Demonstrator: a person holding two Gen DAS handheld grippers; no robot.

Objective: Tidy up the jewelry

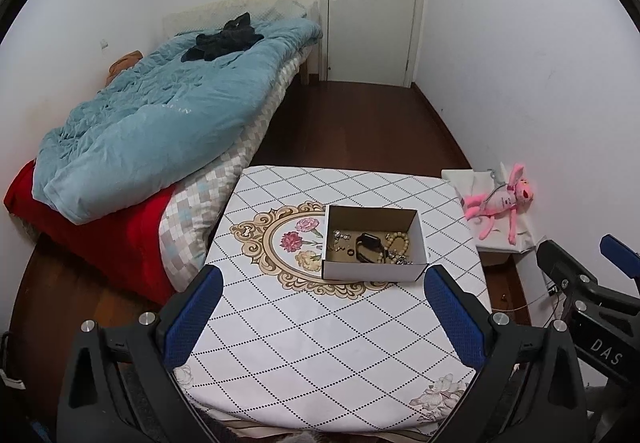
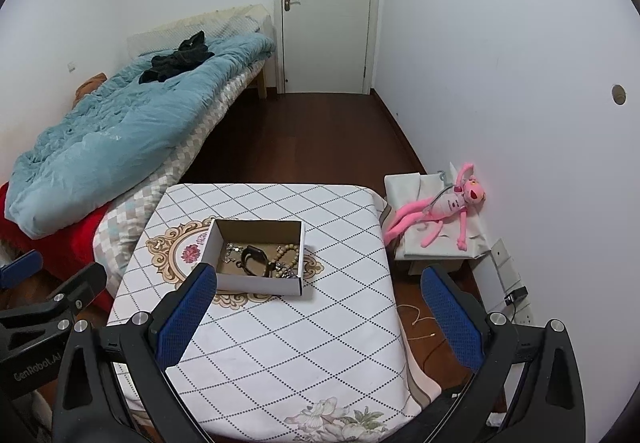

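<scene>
An open white cardboard box (image 1: 416, 227) stands on the patterned tablecloth of a small table (image 1: 320, 343). Inside lie a black watch (image 1: 370, 245), a beige bead bracelet (image 1: 400, 241), a silver chain (image 1: 338, 237) and a small ring (image 1: 351, 252). My left gripper (image 1: 322, 283) is open and empty, held above the table's near half, short of the box. In the right wrist view the box (image 2: 260, 285) with the watch (image 2: 254, 259) and beads (image 2: 288, 255) sits left of centre. My right gripper (image 2: 318, 281) is open and empty, near the table's right edge.
A bed with a blue quilt (image 1: 152, 115) and red blanket (image 1: 108, 239) stands left of the table. A pink plush toy (image 1: 500, 203) lies on a low white stand at the right wall. A white door (image 1: 372, 3) is at the back. Dark wooden floor (image 1: 352, 123) lies beyond the table.
</scene>
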